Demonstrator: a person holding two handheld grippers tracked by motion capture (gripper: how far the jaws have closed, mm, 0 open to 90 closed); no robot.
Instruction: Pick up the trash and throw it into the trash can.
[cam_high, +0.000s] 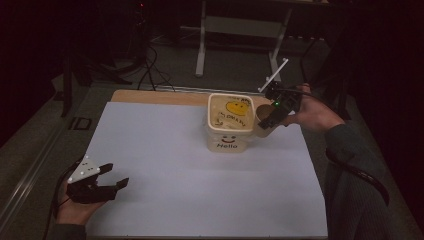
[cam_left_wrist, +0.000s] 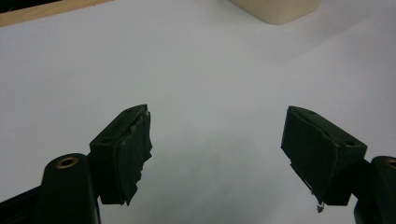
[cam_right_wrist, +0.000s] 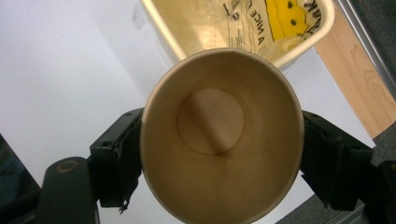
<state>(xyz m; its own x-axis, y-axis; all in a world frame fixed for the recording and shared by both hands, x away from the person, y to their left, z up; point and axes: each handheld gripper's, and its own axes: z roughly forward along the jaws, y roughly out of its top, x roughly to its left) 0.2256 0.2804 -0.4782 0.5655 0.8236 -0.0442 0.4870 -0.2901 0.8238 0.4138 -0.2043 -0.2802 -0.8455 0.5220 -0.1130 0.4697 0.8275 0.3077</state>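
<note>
A cream bin (cam_high: 230, 125) with a smiley and "Hello" on its front stands at the back of the white sheet; a yellow-printed plastic bag lies inside it (cam_right_wrist: 261, 21). My right gripper (cam_high: 270, 116) is at the bin's right side, shut on a brown paper cup (cam_right_wrist: 219, 135) that is empty and squeezed oval between the jaws. In the high view the cup (cam_high: 263, 111) is beside the bin's right rim. My left gripper (cam_high: 111, 180) rests open near the sheet's front left corner, jaws wide apart (cam_left_wrist: 217, 154) with nothing between them.
The white sheet (cam_high: 200, 180) covers most of a wooden table (cam_high: 150, 96). Behind the table stand a white frame's legs (cam_high: 201, 50) and cables on the floor. The bin's bottom corner (cam_left_wrist: 280, 9) lies far ahead of the left gripper.
</note>
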